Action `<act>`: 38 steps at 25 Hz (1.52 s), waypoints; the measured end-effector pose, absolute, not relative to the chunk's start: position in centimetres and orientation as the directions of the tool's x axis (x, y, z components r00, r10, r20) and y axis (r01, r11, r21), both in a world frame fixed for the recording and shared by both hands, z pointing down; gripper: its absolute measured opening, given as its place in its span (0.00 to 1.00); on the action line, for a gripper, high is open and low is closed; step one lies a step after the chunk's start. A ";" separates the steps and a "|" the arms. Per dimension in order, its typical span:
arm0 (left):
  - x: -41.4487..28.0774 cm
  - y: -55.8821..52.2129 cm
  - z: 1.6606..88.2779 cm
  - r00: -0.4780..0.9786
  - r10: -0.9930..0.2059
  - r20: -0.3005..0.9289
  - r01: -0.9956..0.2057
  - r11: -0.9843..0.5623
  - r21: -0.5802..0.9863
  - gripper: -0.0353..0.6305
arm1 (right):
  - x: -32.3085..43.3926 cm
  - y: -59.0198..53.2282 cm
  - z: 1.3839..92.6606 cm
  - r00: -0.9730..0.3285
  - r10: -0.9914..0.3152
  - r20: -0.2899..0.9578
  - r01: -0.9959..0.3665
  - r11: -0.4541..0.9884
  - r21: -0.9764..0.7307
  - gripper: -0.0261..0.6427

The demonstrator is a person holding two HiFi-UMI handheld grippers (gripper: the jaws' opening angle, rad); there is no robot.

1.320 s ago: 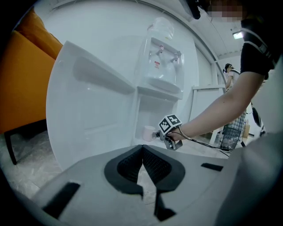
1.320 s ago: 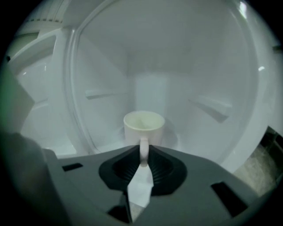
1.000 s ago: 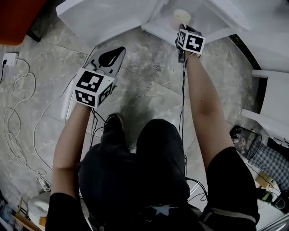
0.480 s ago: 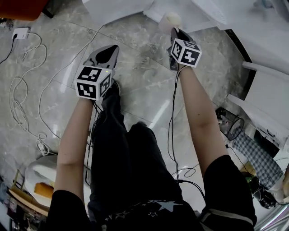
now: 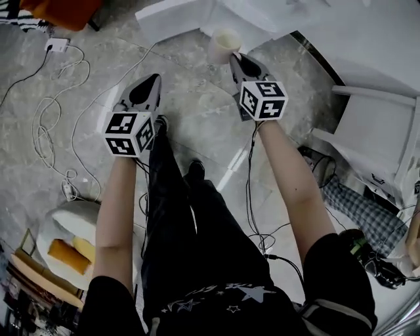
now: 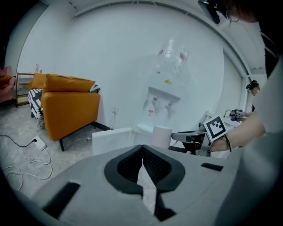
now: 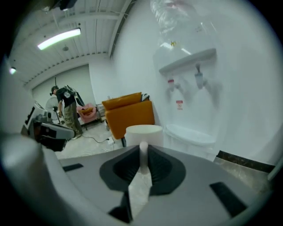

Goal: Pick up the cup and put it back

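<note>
Right claw: right gripper [image 5: 237,62] pinched narrow on the near wall of the cup [image 5: 224,44].
Left claw: left gripper [image 5: 148,84] jaws together, nothing between them.
Edges: dispenser tray [image 7: 190,133] lies just beside the cup.
Open room: bare floor [image 5: 197,125] between both grippers.

Only catching the top of the cup [image 7: 143,131] in the right gripper view, rest buried behind the right tool [image 7: 143,150]. Losing most of the orange sofa [image 5: 62,12] off head view's top edge.

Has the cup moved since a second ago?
Yes. The cup, pinched at its rim by the right gripper, has come out of the white water dispenser's recess toward the person in the head view.
</note>
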State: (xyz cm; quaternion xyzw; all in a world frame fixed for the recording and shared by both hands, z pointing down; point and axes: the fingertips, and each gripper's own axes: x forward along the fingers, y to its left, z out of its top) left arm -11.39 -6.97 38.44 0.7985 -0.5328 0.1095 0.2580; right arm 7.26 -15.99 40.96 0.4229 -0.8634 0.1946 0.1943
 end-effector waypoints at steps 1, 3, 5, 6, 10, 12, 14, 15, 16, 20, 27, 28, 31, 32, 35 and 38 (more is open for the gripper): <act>-10.8 -5.9 36.9 0.404 -0.802 0.440 -0.908 -0.294 0.298 0.07 | 7.4 -14.8 39.1 -0.594 -0.646 0.479 -0.789 0.584 -0.190 0.11; -10.0 -3.8 34.0 0.394 -0.817 0.420 -0.912 -0.292 0.288 0.07 | 7.6 -12.6 35.9 -0.631 -0.632 0.450 -0.760 0.620 -0.195 0.11; -9.9 -2.1 31.9 0.383 -0.829 0.408 -0.917 -0.287 0.278 0.07 | 7.5 -10.7 33.4 -0.651 -0.621 0.436 -0.738 0.654 -0.169 0.11; -9.9 -1.2 31.1 0.380 -0.833 0.403 -0.917 -0.282 0.282 0.07 | 7.5 -9.8 32.5 -0.657 -0.616 0.434 -0.728 0.667 -0.155 0.11; -9.3 2.3 29.7 0.384 -0.828 0.410 -0.911 -0.267 0.314 0.07 | 7.8 -5.8 29.9 -0.674 -0.606 0.422 -0.716 0.677 -0.172 0.11; -8.8 3.9 29.2 0.381 -0.822 0.424 -0.910 -0.252 0.331 0.07 | 7.8 -4.2 28.7 -0.682 -0.605 0.410 -0.714 0.671 -0.199 0.11; -8.4 5.2 28.2 0.379 -0.822 0.426 -0.909 -0.244 0.337 0.07 | 7.5 -3.1 27.0 -0.690 -0.606 0.395 -0.708 0.678 -0.197 0.11; -8.3 5.9 27.4 0.377 -0.824 0.423 -0.911 -0.246 0.332 0.07 | 7.2 -2.6 25.9 -0.696 -0.608 0.383 -0.703 0.684 -0.192 0.11; -8.3 6.7 26.5 0.373 -0.829 0.417 -0.913 -0.248 0.323 0.07 | 6.8 -2.0 24.8 -0.703 -0.609 0.367 -0.697 0.692 -0.187 0.11; -8.9 11.4 21.5 0.342 -0.867 0.362 -0.923 -0.237 0.303 0.07 | 5.5 1.7 19.7 -0.737 -0.602 0.308 -0.662 0.734 -0.150 0.11; -11.7 21.0 15.9 0.263 -0.909 0.324 -0.945 -0.176 0.275 0.07 | 4.6 10.2 13.2 -0.763 -0.594 0.256 -0.632 0.769 -0.099 0.11; -11.9 22.3 15.4 0.250 -0.913 0.323 -0.950 -0.167 0.264 0.07 | 4.7 11.4 12.6 -0.763 -0.596 0.251 -0.633 0.768 -0.101 0.11; -12.0 26.1 13.9 0.220 -0.924 0.312 -0.954 -0.137 0.268 0.07 | 5.6 14.8 11.2 -0.760 -0.605 0.239 -0.641 0.759 -0.117 0.11; -12.0 27.4 13.4 0.212 -0.928 0.305 -0.954 -0.130 0.269 0.07 | 5.9 16.0 10.8 -0.758 -0.607 0.237 -0.643 0.757 -0.118 0.11; -11.6 31.2 11.9 0.196 -0.939 0.281 -0.958 -0.122 0.260 0.07 | 6.8 19.6 9.5 -0.760 -0.607 0.232 -0.640 0.761 -0.106 0.11; -10.8 34.2 10.7 0.187 -0.947 0.262 -0.957 -0.115 0.267 0.07 | 7.4 22.6 8.6 -0.767 -0.599 0.231 -0.631 0.769 -0.100 0.11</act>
